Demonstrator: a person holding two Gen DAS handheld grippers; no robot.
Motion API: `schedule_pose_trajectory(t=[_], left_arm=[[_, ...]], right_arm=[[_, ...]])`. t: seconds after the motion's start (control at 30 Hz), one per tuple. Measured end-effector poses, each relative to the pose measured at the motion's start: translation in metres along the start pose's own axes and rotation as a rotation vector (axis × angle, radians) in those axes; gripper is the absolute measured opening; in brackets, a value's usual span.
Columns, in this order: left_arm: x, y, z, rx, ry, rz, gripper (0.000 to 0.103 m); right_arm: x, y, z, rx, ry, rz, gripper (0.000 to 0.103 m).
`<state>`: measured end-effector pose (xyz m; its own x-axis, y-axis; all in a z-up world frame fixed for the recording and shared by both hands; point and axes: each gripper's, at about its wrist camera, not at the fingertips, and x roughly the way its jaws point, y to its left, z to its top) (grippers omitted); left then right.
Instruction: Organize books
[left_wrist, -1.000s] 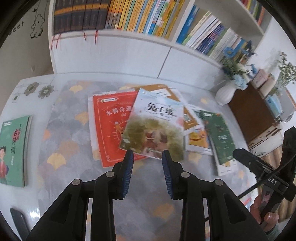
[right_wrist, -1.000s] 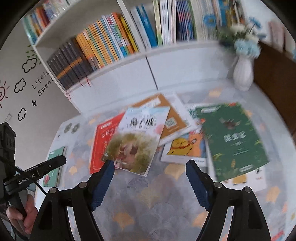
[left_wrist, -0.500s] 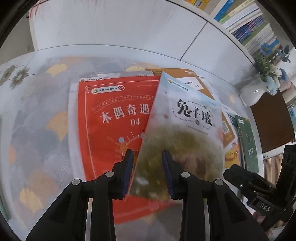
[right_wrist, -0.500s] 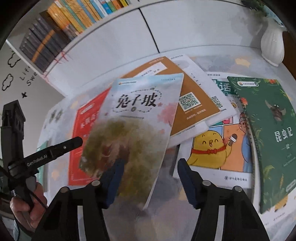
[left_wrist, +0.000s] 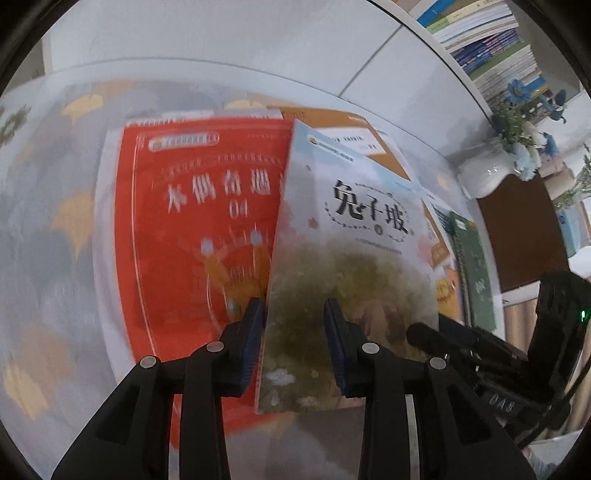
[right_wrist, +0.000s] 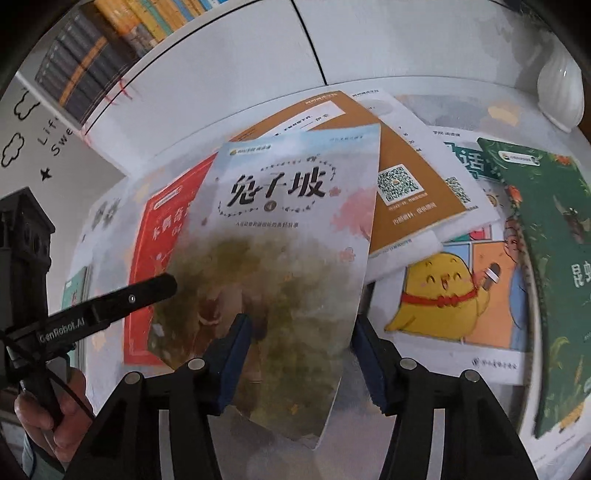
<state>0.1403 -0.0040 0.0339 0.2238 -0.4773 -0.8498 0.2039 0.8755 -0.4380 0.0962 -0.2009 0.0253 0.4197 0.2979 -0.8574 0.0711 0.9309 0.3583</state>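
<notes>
The pale-blue book lies on top of the scattered pile in the middle of the table, overlapping the red book and the brown booklet. Its near edge sits between the fingers of both your grippers. Your left gripper stands part open, its left finger at the book's left edge; contact cannot be confirmed. Your right gripper is spread wider, straddling the book's near right corner, gripping nothing. The green book lies toward the table's right edge.
</notes>
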Motion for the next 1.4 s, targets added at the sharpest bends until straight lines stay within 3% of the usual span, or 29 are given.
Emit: schedule_pose_trajectory(t=[0.2, 0.4, 0.5, 0.6, 0.8, 0.9, 1.03, 1.1, 1.17, 1.23, 1.27, 1.33, 1.4], left_arm=[[-0.018, -0.003, -0.06, -0.019, 0.038, -0.033, 0.029], [-0.03, 0.001, -0.134, -0.081, 0.096, -0.091, 0.029], [-0.033, -0.006, -0.158, -0.03, 0.085, -0.053, 0.029], [-0.035, -0.015, -0.164, 0.012, 0.069, -0.006, 0.029], [-0.033, -0.014, -0.165, -0.026, 0.062, -0.034, 0.029], [-0.046, -0.014, -0.167, -0.049, 0.059, -0.133, 0.029], [-0.066, -0.025, -0.162, -0.027, 0.044, -0.291, 0.029], [-0.066, -0.035, -0.161, 0.001, 0.045, -0.28, 0.029], [-0.054, -0.043, -0.16, 0.03, 0.058, -0.219, 0.028], [-0.039, -0.049, -0.161, 0.046, 0.085, -0.168, 0.009], [-0.033, -0.053, -0.161, 0.054, 0.094, -0.159, 0.009], [-0.026, -0.06, -0.162, 0.07, 0.094, -0.163, 0.009], [-0.029, -0.059, -0.162, 0.051, 0.082, -0.214, 0.009]], right_arm=[[-0.021, 0.009, -0.033, -0.086, 0.022, -0.02, 0.056], [-0.032, 0.007, -0.103, -0.141, 0.12, -0.024, 0.056], [-0.034, 0.0, -0.136, -0.135, 0.162, -0.024, 0.056], [-0.043, 0.004, -0.152, -0.193, 0.145, -0.064, 0.056], [-0.043, 0.009, -0.167, -0.247, 0.105, -0.085, 0.047], [-0.045, 0.005, -0.168, -0.232, 0.105, -0.081, 0.048], [-0.05, -0.01, -0.166, -0.157, 0.118, 0.0, 0.048], [-0.049, -0.014, -0.164, -0.132, 0.122, 0.025, 0.048], [-0.049, -0.017, -0.163, -0.11, 0.125, 0.044, 0.048], [-0.049, -0.019, -0.162, -0.102, 0.128, 0.053, 0.048], [-0.049, -0.02, -0.162, -0.098, 0.129, 0.059, 0.048], [-0.049, -0.022, -0.16, -0.079, 0.135, 0.074, 0.048], [-0.049, -0.03, -0.156, -0.028, 0.16, 0.117, 0.05]])
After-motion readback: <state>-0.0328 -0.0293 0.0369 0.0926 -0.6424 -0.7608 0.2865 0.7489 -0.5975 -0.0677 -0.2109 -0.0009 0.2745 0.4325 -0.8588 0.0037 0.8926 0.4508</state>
